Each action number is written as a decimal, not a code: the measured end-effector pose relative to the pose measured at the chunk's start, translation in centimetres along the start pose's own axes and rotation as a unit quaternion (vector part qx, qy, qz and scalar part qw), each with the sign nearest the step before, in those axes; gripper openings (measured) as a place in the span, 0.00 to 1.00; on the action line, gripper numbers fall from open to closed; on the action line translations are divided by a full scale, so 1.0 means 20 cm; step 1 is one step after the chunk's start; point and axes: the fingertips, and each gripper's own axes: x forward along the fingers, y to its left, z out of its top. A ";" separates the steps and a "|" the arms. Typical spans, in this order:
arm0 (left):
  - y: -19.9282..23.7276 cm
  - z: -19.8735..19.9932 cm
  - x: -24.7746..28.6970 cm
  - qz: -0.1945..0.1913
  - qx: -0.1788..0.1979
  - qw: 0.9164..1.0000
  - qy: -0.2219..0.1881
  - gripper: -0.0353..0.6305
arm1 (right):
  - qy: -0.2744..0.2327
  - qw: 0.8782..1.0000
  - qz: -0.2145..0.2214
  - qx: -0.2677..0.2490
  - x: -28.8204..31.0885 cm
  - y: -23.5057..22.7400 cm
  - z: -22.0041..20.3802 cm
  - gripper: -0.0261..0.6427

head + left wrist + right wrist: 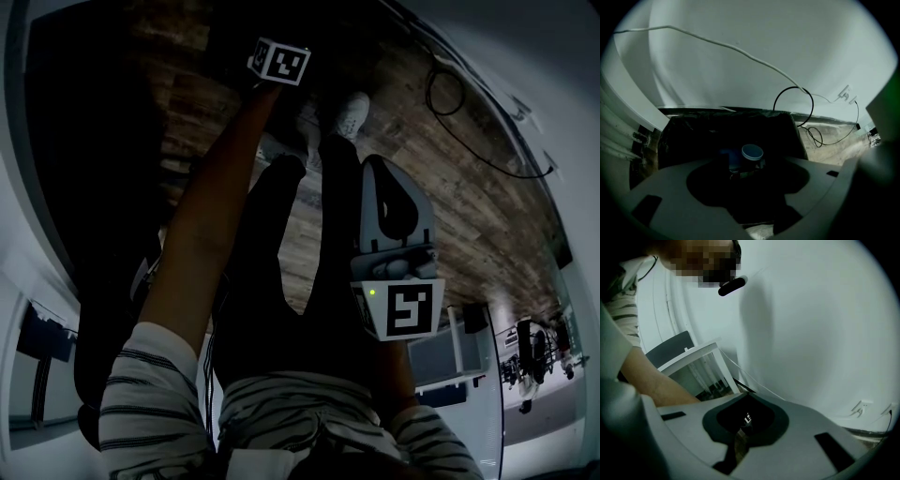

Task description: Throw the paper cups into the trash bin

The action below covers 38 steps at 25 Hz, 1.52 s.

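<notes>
A paper cup (751, 154) with a dark blue side and a pale round end lies inside the trash bin (693, 136), which is lined with a black bag. My left gripper (750, 163) points down into the bin; its grey jaws stand apart, open, and the cup shows just beyond them, apparently untouched. In the head view only that gripper's marker cube (279, 61) shows, at the end of the outstretched arm, beside the bin's dark mass (94, 187). My right gripper (377, 169) hangs by the person's leg. Its jaws (743, 401) are shut and hold nothing.
A white wall stands behind the bin, with a white cord and a looped black cable (793, 105) running to sockets (847, 93). Wood floor (450, 187) spreads to the right. The person's legs and a white shoe (352, 112) are below. A white frame (701, 355) stands behind.
</notes>
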 end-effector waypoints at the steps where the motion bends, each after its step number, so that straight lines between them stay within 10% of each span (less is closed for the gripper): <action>1: 0.00 0.00 -0.02 0.000 -0.003 1.000 -0.001 0.49 | -0.005 1.000 0.002 -0.003 -0.01 0.00 0.01 0.05; 38: -0.02 0.27 -1.42 0.021 -0.103 0.982 -0.159 0.24 | -0.029 0.994 0.063 -0.080 -0.26 0.38 0.50 0.05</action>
